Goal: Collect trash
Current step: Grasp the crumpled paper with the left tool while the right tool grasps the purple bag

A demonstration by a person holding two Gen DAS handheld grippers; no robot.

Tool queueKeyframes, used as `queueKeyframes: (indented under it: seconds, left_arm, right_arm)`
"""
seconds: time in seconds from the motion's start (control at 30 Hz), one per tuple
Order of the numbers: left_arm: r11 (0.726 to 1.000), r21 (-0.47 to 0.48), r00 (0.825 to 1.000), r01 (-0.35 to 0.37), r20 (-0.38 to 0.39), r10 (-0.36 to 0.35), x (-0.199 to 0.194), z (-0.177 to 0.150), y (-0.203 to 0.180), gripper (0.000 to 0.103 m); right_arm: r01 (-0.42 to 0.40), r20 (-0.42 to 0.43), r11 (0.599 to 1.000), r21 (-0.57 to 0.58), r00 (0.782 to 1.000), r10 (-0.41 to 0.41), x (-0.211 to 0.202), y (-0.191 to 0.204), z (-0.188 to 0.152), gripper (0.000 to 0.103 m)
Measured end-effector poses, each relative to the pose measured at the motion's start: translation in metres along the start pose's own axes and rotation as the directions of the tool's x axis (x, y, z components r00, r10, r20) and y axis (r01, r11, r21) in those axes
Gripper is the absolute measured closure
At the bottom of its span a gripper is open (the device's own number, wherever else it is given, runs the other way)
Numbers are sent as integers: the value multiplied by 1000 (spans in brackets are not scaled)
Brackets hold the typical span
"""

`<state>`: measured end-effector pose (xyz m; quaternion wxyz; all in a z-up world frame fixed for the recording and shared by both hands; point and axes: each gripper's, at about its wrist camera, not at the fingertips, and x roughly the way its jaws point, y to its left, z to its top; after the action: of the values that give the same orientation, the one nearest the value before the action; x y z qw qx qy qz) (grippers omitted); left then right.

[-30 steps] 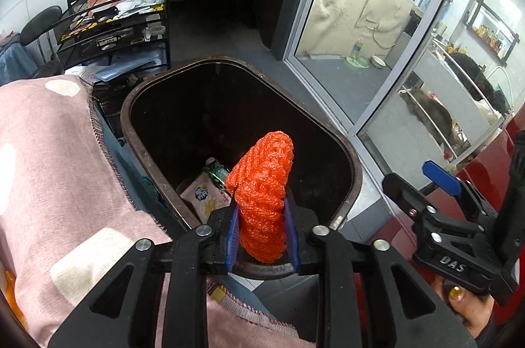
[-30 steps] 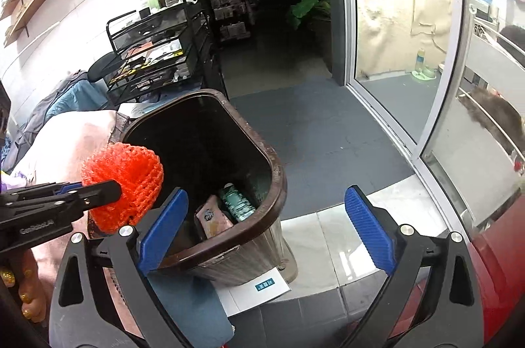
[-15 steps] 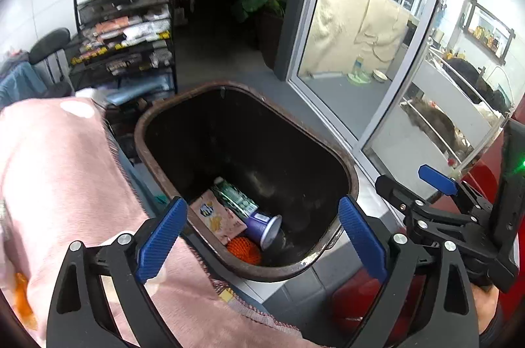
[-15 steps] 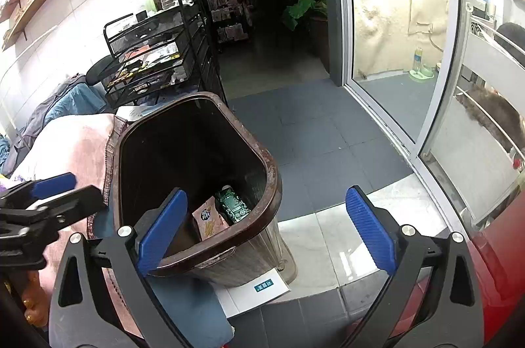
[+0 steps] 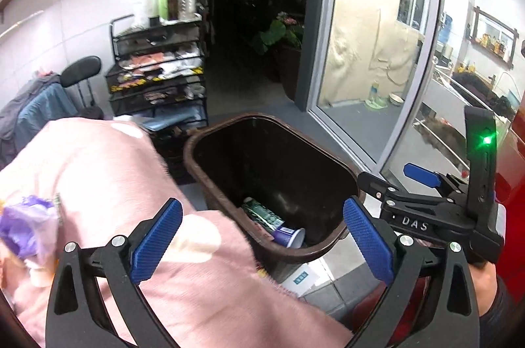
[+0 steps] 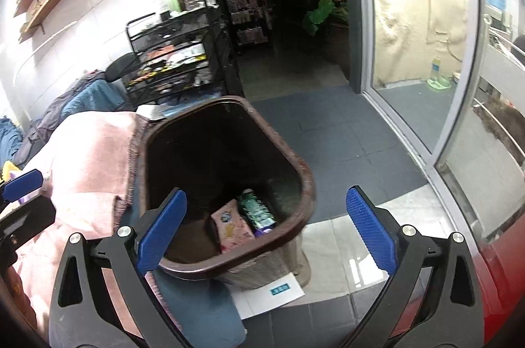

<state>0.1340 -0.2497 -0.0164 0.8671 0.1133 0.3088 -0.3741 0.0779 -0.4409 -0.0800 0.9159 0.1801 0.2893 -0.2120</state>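
Observation:
A brown trash bin stands on the floor beside a pink cloth. Inside lie a green packet, a purple cup and a pink packet. No orange net shows in either view. My left gripper hovers over the cloth's edge and the bin's near rim, its jaws opening wide with nothing between them. My right gripper is open and empty above the bin's near side. It also shows in the left wrist view as the right gripper, just right of the bin.
The pink cloth covers a surface left of the bin, with a purple bag on it. A black wire shelf stands behind, a glass door to the right. A white paper lies under the bin.
My left gripper let go of the orange net, which dropped into the bin. The gripper then drew back and up toward the pink cloth. The right gripper barely moved.

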Motion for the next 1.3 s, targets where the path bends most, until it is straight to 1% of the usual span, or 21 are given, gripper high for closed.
queueKeyframes:
  seconds: [0.17,0.33,0.47,0.6,0.7,0.8,0.83,0.93,0.97,1.0,1.1,1.17,1.2,1.3]
  left_arm:
    - [998,-20,997,-58,43,58,-22,-13,16,6]
    - [988,-72,988,-139,59,143,-41,-29,39,6]
    - [969,-146,975,-199,65,210,-59,-43,67,6]
    - [939,-214,955,-268,66,288,-78,-57,93,6]
    - [905,-288,939,-312,49,339,-93,-70,118,6]
    - [875,-343,927,-342,32,374,-104,-79,137,6]
    - [862,-359,920,-358,21,391,-108,-84,144,6]
    - [826,-399,902,-398,-5,433,-122,-100,161,6]
    - [810,-414,893,-415,-15,450,-127,-105,169,6]
    - [801,-424,889,-423,-20,458,-131,-110,174,6]
    - [762,-462,870,-453,-43,492,-146,-125,193,6]
    - [733,-488,856,-473,-56,515,-155,-133,205,6]
    - [722,-498,850,-481,-61,523,-159,-136,211,6]
    - [678,-535,829,-504,-79,554,-174,-145,231,6]
  right_arm:
    - [-83,4,995,-46,996,84,0,28,0,6]
    - [-184,-13,975,-120,983,184,1,71,0,6]
    - [-252,-32,952,-175,968,250,0,104,-2,6]
    - [-337,-70,910,-240,941,331,0,142,-4,6]
    - [-387,-101,880,-275,922,374,1,168,-6,6]
    - [-428,-133,851,-304,904,407,1,191,-9,6]
    - [-442,-146,841,-313,897,417,1,199,-10,6]
    - [-464,-171,819,-339,886,431,3,221,-13,6]
    - [-473,-181,809,-348,881,437,4,228,-15,6]
    - [-489,-197,796,-357,872,448,6,237,-15,6]
    - [-525,-231,768,-367,851,472,9,258,-16,6]
    - [-544,-250,751,-374,839,484,13,272,-14,6]
    - [-559,-266,738,-378,829,492,15,281,-13,6]
    - [-583,-300,710,-395,812,500,24,308,-10,6]
